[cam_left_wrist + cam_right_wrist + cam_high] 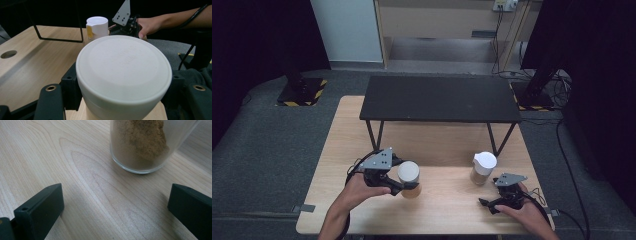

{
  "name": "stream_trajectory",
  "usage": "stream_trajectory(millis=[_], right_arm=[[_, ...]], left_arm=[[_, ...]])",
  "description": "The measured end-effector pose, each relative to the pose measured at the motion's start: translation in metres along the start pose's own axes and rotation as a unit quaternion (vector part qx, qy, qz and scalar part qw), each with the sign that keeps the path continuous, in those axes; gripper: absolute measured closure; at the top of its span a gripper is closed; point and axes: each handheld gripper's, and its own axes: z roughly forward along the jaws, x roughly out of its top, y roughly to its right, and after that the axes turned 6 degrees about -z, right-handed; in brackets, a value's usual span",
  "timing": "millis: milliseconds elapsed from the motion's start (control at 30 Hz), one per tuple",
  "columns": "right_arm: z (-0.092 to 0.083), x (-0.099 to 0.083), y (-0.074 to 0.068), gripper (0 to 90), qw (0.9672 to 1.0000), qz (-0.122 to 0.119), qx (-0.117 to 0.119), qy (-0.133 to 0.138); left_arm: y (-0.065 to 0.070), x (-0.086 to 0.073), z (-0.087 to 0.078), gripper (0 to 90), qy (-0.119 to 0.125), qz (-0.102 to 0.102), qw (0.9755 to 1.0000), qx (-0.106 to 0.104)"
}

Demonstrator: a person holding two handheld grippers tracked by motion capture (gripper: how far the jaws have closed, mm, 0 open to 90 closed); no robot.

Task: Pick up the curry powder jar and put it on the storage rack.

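A jar with a white round lid (408, 172) and brown contents sits between the jaws of my left gripper (408, 185), which is shut on it just below the lid. In the left gripper view the lid (123, 67) is large and close, with the black jaws on both sides. A second glass jar with a white flip cap (483, 167) stands on the table at the right; brown powder shows inside it (145, 145). My right gripper (488, 202) rests low on the table just in front of that jar, open, with bare wood between its fingers (115, 207).
A low black bench (439, 97) stands across the far half of the light wooden table (447, 210), its thin legs (373, 135) near the jars. A round cable hole (8, 53) is in the tabletop. Grey carpet surrounds the table.
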Motion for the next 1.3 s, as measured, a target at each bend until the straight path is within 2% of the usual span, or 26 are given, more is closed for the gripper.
stream_trajectory(millis=[200, 400, 667, 967, 1300], right_arm=[[0.0, 0.0, 0.0, 1.4, 1.0, 0.0, 0.0, 0.0], [0.0, 0.0, 0.0, 1.5, 1.0, 0.0, 0.001, 0.0], [0.0, 0.0, 0.0, 1.4, 1.0, 0.0, 0.001, 0.0], [0.0, 0.0, 0.001, 1.6, 1.0, -0.001, 0.002, 0.0], [0.0, 0.0, 0.001, 1.6, 1.0, -0.001, 0.002, 0.0]], left_arm=[[-0.003, 0.016, -0.007, 32.8, 0.002, 0.007, 1.0, 0.004], [-0.008, 0.031, -0.008, 32.8, -0.002, 0.012, 0.9999, 0.002], [-0.015, 0.049, -0.008, 32.8, 0.0, 0.011, 0.9999, 0.007], [-0.025, 0.07, -0.016, 32.7, 0.011, 0.009, 0.9998, 0.01], [-0.029, 0.095, -0.028, 32.7, 0.0, 0.018, 0.9996, 0.02]])
